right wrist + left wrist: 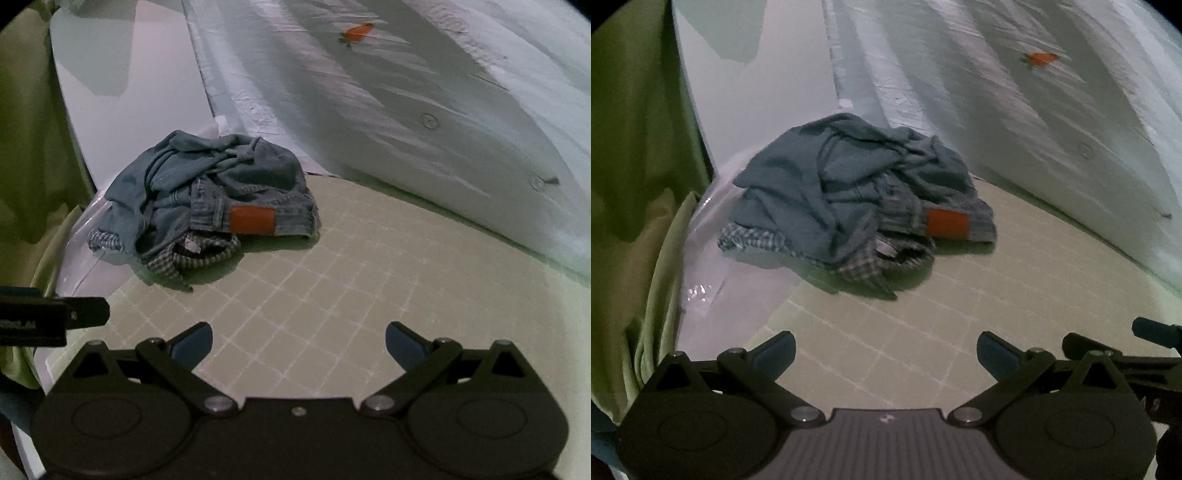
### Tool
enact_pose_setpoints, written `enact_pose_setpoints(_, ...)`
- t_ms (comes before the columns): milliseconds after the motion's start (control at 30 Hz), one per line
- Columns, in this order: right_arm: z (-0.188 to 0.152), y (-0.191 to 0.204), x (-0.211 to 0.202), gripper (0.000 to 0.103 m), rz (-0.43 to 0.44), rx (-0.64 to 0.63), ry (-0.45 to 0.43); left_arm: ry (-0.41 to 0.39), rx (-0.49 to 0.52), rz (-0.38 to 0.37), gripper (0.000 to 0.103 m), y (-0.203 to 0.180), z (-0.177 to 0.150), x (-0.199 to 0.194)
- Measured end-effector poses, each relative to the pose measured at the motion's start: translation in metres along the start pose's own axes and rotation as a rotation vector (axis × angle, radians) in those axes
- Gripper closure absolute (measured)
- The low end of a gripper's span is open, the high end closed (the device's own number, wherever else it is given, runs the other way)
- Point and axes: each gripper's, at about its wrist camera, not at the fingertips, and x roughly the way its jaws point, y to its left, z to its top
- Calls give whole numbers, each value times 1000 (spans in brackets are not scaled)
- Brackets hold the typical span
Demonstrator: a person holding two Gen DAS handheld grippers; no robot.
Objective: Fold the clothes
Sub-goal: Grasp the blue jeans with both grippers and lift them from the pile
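A pale green mat (pixel 905 332) with a white grid covers the table, and at its far left corner, against the white wall (pixel 1015 110), lies a crumpled heap of clothes: blue jeans (pixel 849 184) with an orange patch (pixel 947 223) on top of a checked shirt (pixel 871 266). A green curtain (pixel 635 166) hangs at the left. The left gripper (pixel 886 350) and the right gripper (pixel 299 341) are both spread wide and empty over the bare mat, well short of the heap.

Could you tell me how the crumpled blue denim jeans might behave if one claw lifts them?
The crumpled blue denim jeans with the orange waistband patch would probably droop and unfurl, being bunched in loose folds. They look fairly heavy. The checked cloth beneath may drag along.
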Motion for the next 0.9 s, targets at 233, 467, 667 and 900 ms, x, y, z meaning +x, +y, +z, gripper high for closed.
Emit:
enact_pose_setpoints(233,63,15,61,2,-13,-19,-27,-27,-55,41,2,38,56,42)
enact_pose_setpoints(467,137,29,136,5,-30,-27,-51,-58,-92,65,13,68,136,113)
enact_pose_setpoints(667,178,36,209,8,-14,10,-22,-37,-130,92,13,83,187,185)
enact_pose_setpoints(900,198,22,286,8,95,220,86,-20,-219,44,28,96,201,230)
